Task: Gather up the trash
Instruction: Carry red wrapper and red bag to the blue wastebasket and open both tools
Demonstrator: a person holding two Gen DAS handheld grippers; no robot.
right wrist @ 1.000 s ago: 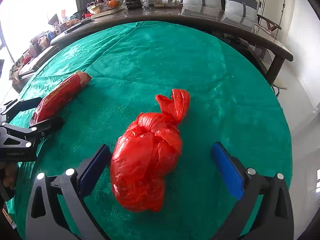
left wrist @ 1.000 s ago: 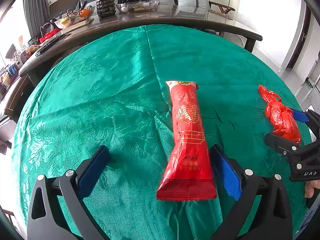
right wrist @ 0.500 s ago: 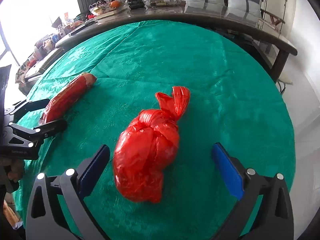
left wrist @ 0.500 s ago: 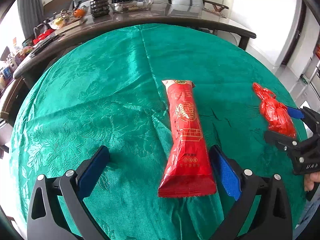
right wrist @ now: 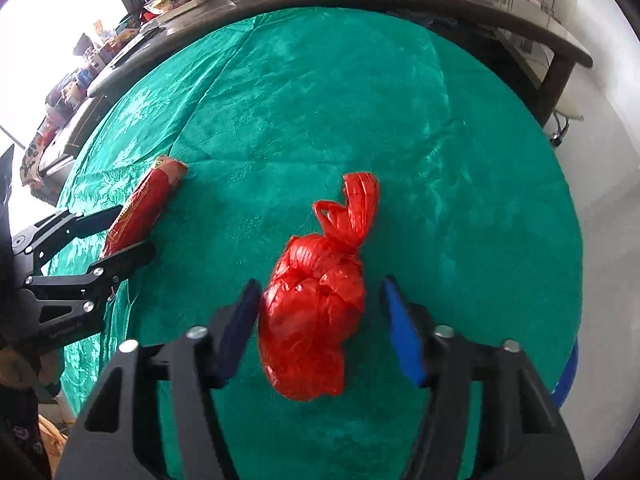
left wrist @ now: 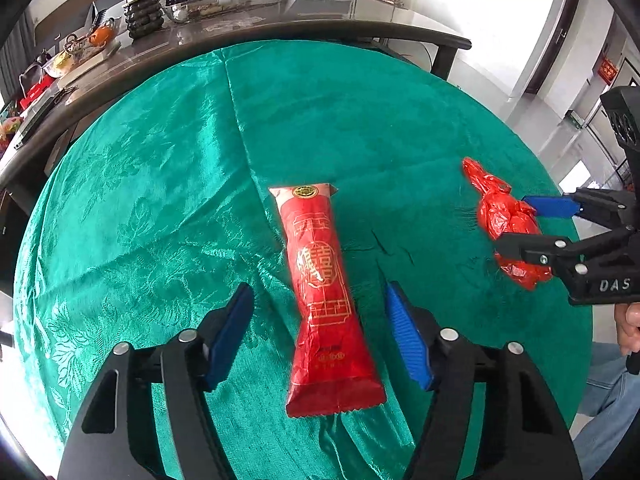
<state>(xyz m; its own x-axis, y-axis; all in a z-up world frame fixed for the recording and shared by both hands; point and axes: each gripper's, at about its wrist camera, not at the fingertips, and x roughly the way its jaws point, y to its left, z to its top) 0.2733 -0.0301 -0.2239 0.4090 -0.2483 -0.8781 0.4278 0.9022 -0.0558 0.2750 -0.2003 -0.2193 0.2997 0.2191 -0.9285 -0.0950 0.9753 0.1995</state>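
Note:
A long red snack wrapper (left wrist: 320, 264) with gold print lies flat on the green tablecloth (left wrist: 160, 200). My left gripper (left wrist: 318, 292) straddles its lower half, jaws closing, with a gap still showing on each side of the wrapper. A knotted red plastic bag (right wrist: 316, 308) lies to the right. My right gripper (right wrist: 320, 284) stands around it, jaws closing; the left pad is at the bag's side and the right pad is a little clear. Each view also shows the other gripper: the right gripper (left wrist: 514, 222) around the bag (left wrist: 504, 216), and the left gripper (right wrist: 132, 230) around the wrapper (right wrist: 148, 196).
Behind the round table stands a long dark table (left wrist: 280, 28) with a potted plant (left wrist: 142, 4), trays and fruit. A person's hand (left wrist: 628, 328) and jeans (left wrist: 608, 392) are at the lower right. A blue rim (right wrist: 568, 376) shows below the table's right edge.
Both grippers' jaws have narrowed from wide open around their items. The wrapper and the bag still lie on the cloth in the same places.

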